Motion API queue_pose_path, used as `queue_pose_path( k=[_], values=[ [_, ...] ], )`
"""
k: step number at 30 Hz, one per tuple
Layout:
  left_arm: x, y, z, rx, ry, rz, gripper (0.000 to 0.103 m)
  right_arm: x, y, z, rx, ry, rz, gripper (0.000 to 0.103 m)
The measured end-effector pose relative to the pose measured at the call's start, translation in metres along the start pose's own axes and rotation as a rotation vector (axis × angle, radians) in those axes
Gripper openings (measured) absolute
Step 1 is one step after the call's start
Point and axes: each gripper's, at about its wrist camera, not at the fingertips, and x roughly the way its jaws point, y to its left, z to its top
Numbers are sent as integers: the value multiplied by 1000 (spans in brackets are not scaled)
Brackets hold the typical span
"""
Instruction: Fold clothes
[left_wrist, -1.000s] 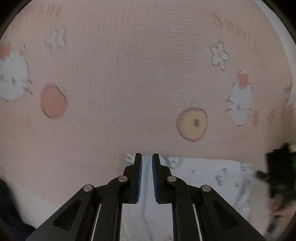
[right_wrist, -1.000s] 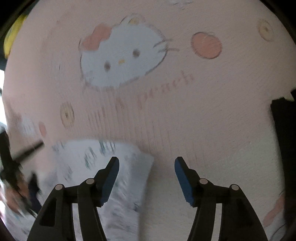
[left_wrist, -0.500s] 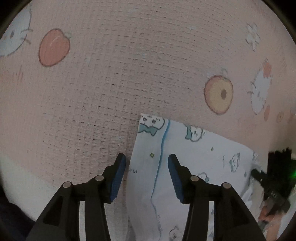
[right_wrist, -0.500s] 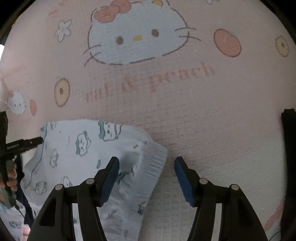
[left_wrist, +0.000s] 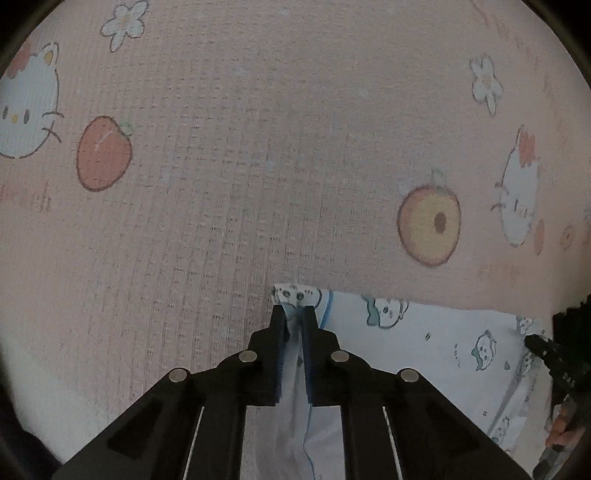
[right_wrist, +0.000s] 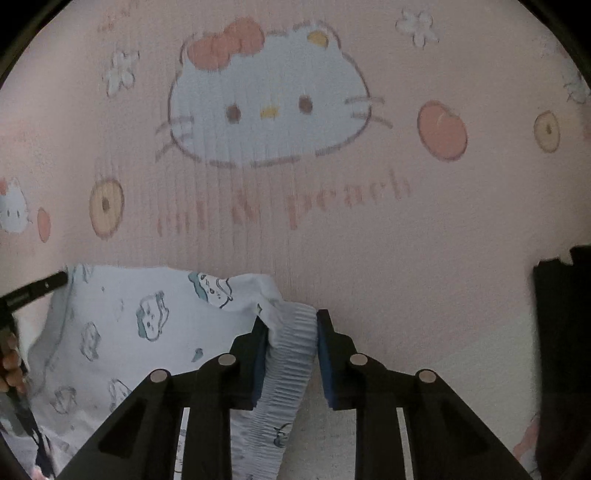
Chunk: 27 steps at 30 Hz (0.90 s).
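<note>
A white garment printed with small cartoon animals lies on a pink blanket. My left gripper is shut on its far left corner, and cloth pokes out past the tips. In the right wrist view the same garment spreads to the left. Its ribbed band sits between the blue pads of my right gripper, whose jaws are closing and press on it from both sides. Each gripper shows at the edge of the other's view: the right gripper and the left gripper.
The pink blanket, with cat faces, peaches and flowers, fills both views. A dark object stands at the right edge of the right wrist view. A person's fingers show at the far left.
My left gripper opened over the garment's corner, then closed on it. My right gripper went from wide open beside the ribbed band to closed around it.
</note>
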Motion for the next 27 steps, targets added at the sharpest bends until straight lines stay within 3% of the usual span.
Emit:
queue_pose_path(
  k=[4, 6, 9, 10, 11, 13, 15, 18, 20, 24, 27],
  values=[
    [-10, 2, 2, -12, -18, -34, 5, 0, 3, 2, -41, 0, -93, 22],
    [-12, -2, 5, -1, -16, -31, 5, 7, 0, 4, -25, 32, -86, 22],
    [-22, -8, 11, -9, -56, -100, 5, 12, -5, 4, -11, 53, -62, 26],
    [-26, -9, 12, -16, -67, -128, 5, 13, -10, 3, -12, 65, -68, 34],
    [-30, -10, 13, -28, -69, -167, 6, 12, -14, -2, -4, 76, -78, 50],
    [-33, -12, 16, -33, -34, -208, 6, 9, -19, -3, 30, 67, -44, 64],
    [-35, -11, 18, -34, -2, -196, 8, 2, -23, -2, 59, 46, 24, 64],
    [-31, -15, 24, -26, 69, -115, 10, -14, -25, 0, 95, -8, 97, 69],
    [-30, -16, 21, -36, 118, -128, 10, -21, -26, 0, 114, -34, 148, 74],
    [-31, -10, 10, -81, 215, -143, 12, -30, -20, -6, 95, 0, 183, 74],
    [-37, -8, 3, -81, 238, -116, 39, -18, -23, -3, 69, 44, 198, 74]
  ],
)
